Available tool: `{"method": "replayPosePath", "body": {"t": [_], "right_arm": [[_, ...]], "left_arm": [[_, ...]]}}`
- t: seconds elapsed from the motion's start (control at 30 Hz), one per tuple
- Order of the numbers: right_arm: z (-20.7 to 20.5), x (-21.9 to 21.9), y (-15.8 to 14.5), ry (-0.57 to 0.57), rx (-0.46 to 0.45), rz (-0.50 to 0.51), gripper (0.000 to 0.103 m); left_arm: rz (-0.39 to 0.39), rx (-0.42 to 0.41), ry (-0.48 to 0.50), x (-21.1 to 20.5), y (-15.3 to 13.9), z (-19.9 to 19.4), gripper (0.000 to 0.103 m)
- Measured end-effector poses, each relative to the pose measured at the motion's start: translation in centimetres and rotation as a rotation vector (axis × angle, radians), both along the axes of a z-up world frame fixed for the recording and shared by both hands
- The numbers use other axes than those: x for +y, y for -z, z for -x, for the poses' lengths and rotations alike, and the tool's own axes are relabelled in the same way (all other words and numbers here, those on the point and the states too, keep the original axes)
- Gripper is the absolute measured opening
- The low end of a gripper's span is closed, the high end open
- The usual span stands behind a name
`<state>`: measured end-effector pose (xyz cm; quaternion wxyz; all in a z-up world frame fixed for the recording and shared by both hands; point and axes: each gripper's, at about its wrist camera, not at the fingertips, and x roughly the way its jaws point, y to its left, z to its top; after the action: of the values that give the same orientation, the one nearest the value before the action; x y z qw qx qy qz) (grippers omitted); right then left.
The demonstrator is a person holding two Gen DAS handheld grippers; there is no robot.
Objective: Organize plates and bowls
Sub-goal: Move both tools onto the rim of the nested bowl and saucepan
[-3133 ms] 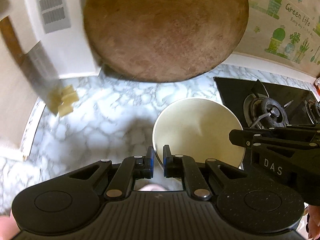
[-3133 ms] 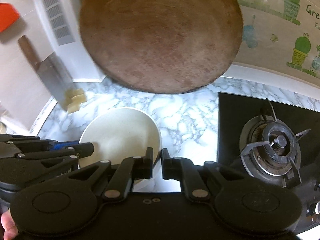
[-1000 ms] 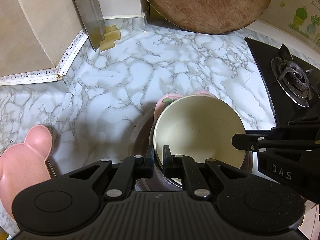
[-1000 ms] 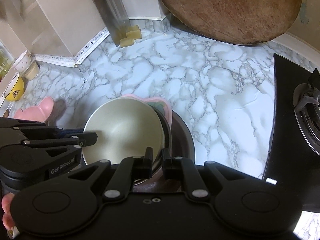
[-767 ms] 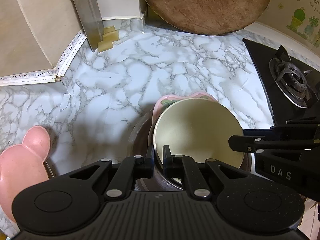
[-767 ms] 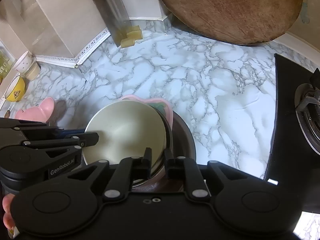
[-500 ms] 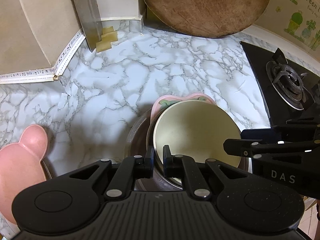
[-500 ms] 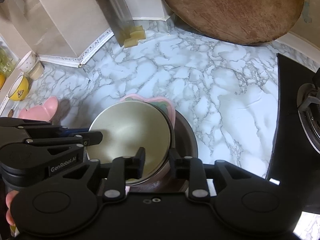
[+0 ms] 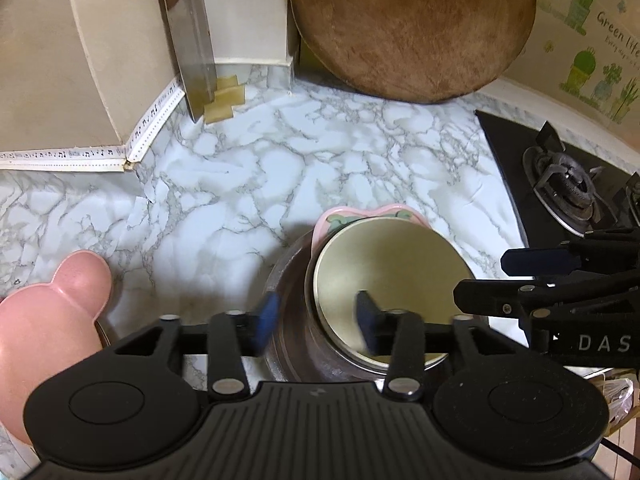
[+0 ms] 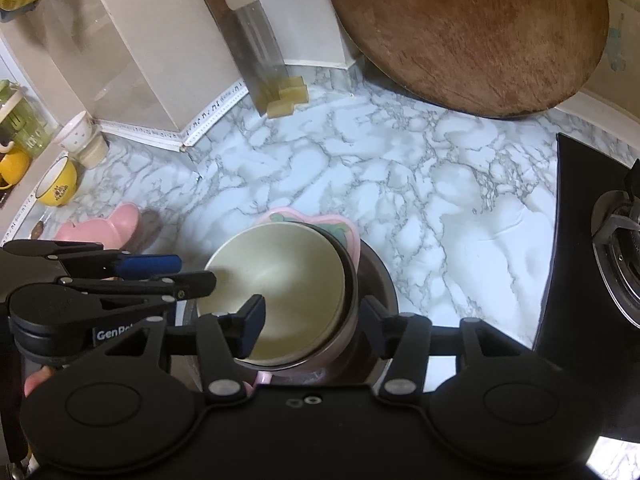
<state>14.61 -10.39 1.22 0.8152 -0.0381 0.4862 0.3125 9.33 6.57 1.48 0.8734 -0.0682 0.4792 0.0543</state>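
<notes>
The bowl [image 9: 390, 276] is sitting in a stack atop a plate [image 9: 368, 213] and a larger dish [image 9: 290, 320]; the chopping board [image 9: 412, 28] is leaning at twelve o'clock, the stove [image 9: 560, 184] lying at two o'clock.

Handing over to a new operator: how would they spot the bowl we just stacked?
Start at the black gas stove; on the marble counter just left of it is a stack. The cream bowl tops it, nested in a dark metal bowl over a pink plate, the only cream dish.

We see a cream bowl [image 9: 390, 276] sitting upright, nested atop a pink flower-shaped plate [image 9: 368, 213] inside a dark metal bowl [image 9: 290, 312]. A pink bear-shaped plate [image 9: 44, 320] lies well apart, leftward on the desk [image 9: 248, 176].
</notes>
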Motion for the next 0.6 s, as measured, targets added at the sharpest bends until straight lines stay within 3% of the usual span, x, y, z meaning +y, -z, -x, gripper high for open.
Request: {"method": "replayPosePath", "body": {"t": [0.43,0.6], "right_arm": [[1.5,-1.9,-1.9,0.006,-0.086,-0.04,0.083],[1.9,-2.7,-2.1,0.004,-0.111,-0.055,0.091]], "left_arm": [[0.021,-0.074,-0.022,0.7,-0.4,3.0,0.049],[0.006,-0.13,-0.054,1.0,-0.6,4.2,0.07]]}}
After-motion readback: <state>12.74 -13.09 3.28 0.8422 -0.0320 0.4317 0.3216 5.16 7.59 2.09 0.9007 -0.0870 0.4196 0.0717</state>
